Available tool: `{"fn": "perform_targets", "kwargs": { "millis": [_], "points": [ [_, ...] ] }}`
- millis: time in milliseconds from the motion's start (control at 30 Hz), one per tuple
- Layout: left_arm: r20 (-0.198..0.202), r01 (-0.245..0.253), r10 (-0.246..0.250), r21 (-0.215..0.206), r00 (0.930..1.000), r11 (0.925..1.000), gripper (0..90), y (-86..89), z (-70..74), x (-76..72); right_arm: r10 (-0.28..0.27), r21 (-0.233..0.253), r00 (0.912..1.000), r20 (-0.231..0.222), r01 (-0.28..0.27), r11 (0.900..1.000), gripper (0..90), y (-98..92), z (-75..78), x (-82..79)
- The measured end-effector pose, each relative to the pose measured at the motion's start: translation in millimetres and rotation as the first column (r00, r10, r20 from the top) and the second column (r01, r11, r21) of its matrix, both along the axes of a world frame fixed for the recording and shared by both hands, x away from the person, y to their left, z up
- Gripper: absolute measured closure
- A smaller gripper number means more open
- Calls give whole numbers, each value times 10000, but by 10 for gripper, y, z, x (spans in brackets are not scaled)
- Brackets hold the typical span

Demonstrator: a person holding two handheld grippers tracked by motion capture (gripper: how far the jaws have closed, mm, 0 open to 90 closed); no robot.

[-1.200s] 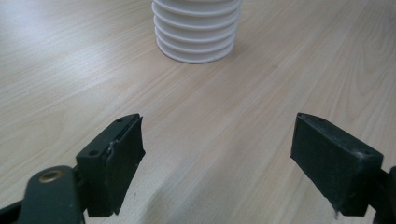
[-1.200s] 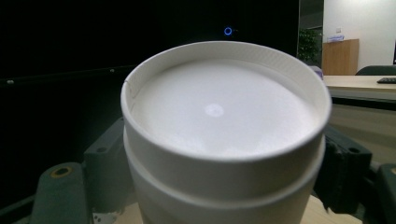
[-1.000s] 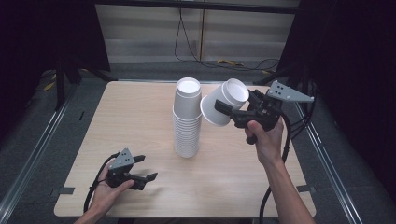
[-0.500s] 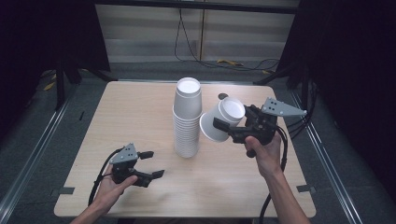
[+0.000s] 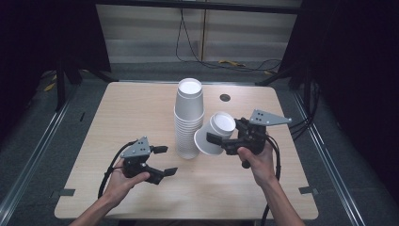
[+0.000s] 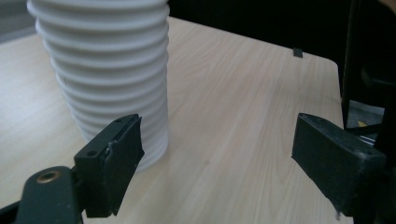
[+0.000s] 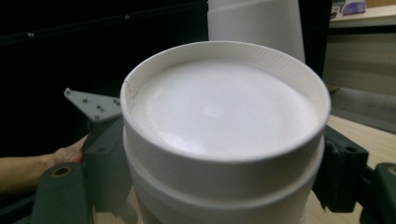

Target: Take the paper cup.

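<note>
High view is showing your right gripper [image 5: 217, 141] clamping a cup [image 5: 214, 133] just right of the stack [image 5: 188, 117], tilted on its side with its closed base toward the camera and its mouth pointing down toward the stack's foot. Your left gripper [image 5: 163, 161] is waiting near the stack's lower left, jaws spread wide and holding nothing. You are probably setting this cup down apart from the stack, so be levelling it mouth-down before it meets the table [image 5: 117, 117], be keeping its rim off the stack's ribbed side so the tower is not getting nudged, and be easing the squeeze only once the rim is sitting flat; the wall is thin and may buckle under a hard grip. If the stack is wobbling, your left gripper is well placed to be steadying its foot. Right gripper view is giving you what the high view is not: the jaws are pressing on opposite sides of the cup [image 7: 224, 135], low on the wall. Left gripper view is showing the ribbed rims at the stack's [image 6: 102, 74] foot and how wide the left jaws are standing just beside it.
</note>
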State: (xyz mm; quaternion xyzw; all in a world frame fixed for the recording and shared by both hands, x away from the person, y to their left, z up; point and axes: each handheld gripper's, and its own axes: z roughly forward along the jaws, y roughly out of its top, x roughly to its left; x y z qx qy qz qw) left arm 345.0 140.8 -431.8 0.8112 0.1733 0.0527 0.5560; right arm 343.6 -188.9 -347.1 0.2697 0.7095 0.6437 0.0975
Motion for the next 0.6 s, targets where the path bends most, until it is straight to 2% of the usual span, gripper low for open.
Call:
{"fn": "perform_targets", "kwargs": {
  "millis": [33, 100, 267, 367, 433, 533, 600],
  "points": [
    [206, 168, -168, -19, 9996, 9999, 156, -47, 48, 1, 80, -49, 9999, -99, -80, 10000, 209, 30, -53, 8],
    [339, 187, -181, -153, 9993, 9997, 156, -90, 65, -9, 144, -119, 9997, -216, -147, 9998, 209, 58, -113, 11],
    [323, 375, -374, -10, 9988, 9993, 156, -186, 35, -12, 330, -435, 9984, -460, -350, 9984, 208, 113, -241, 12],
    [297, 380, -377, -91, 9988, 9992, 157, -225, 38, 1, 469, -614, 9971, -596, -506, 9968, 209, 153, -330, 6],
    [201, 421, -414, -354, 9989, 9985, 156, -240, 47, 7, 482, -661, 9970, -611, -523, 9964, 208, 158, -343, 5],
    [271, 447, -440, -244, 9987, 9987, 156, -238, 52, 3, 543, -730, 9960, -715, -595, 9956, 209, 187, -413, 3],
    [294, 437, -425, -415, 9987, 9982, 156, -233, 68, -6, 562, -800, 9949, -843, -630, 9948, 209, 212, -473, 3]
  ]
}}
